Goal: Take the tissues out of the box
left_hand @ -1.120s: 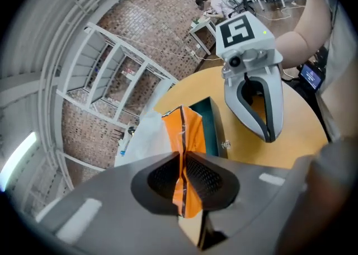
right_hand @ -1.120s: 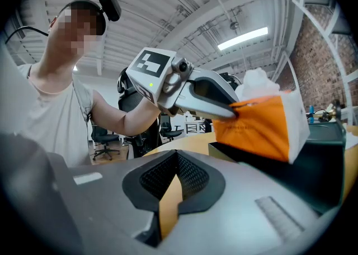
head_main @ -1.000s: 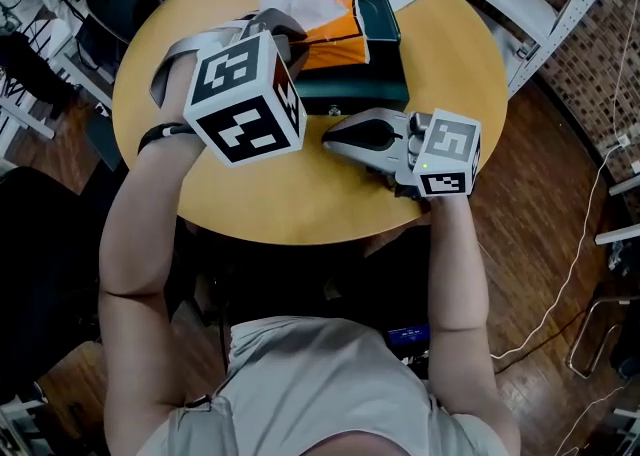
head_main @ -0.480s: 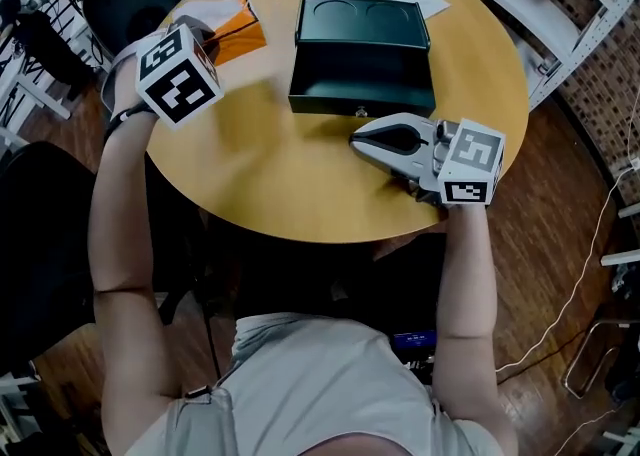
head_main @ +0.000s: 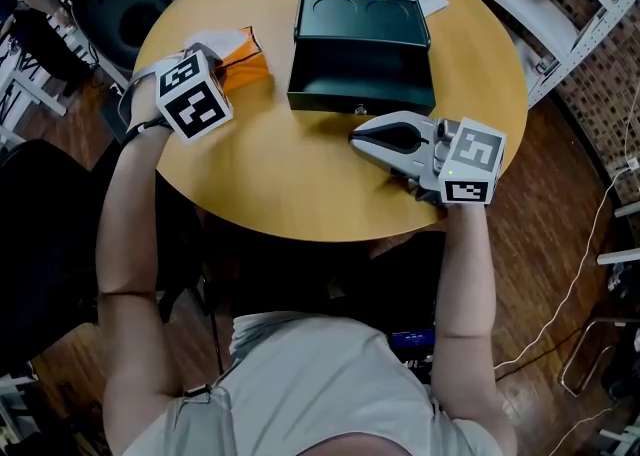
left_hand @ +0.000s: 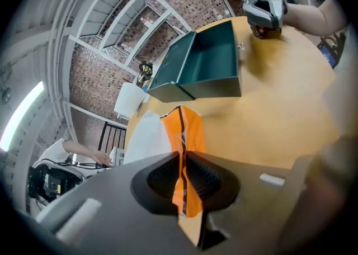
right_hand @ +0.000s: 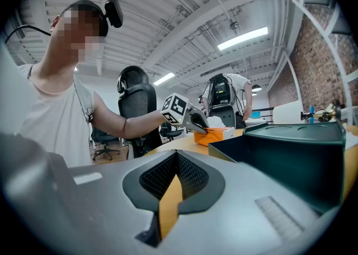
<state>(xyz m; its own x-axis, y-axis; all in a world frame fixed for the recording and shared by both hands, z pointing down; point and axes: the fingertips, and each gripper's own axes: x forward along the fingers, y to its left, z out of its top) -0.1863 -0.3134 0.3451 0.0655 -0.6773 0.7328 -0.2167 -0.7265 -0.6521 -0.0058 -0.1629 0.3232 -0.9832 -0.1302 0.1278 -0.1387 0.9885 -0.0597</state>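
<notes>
Tissue pack (head_main: 247, 62) moved lower, left gripper (left_hand: 183, 173) fingers clamping it; right gripper (right_hand: 176, 178) fingers together.

Your T-shirt (head_main: 330, 384) is light grey and short-sleeved; a dark band (head_main: 150, 128) circles your left wrist. Your left gripper (head_main: 216, 52) and right gripper (head_main: 354, 138) are grey, with black ribbed pads (right_hand: 193, 176), each bearing a white cube (head_main: 195, 96) of black square markers.
</notes>
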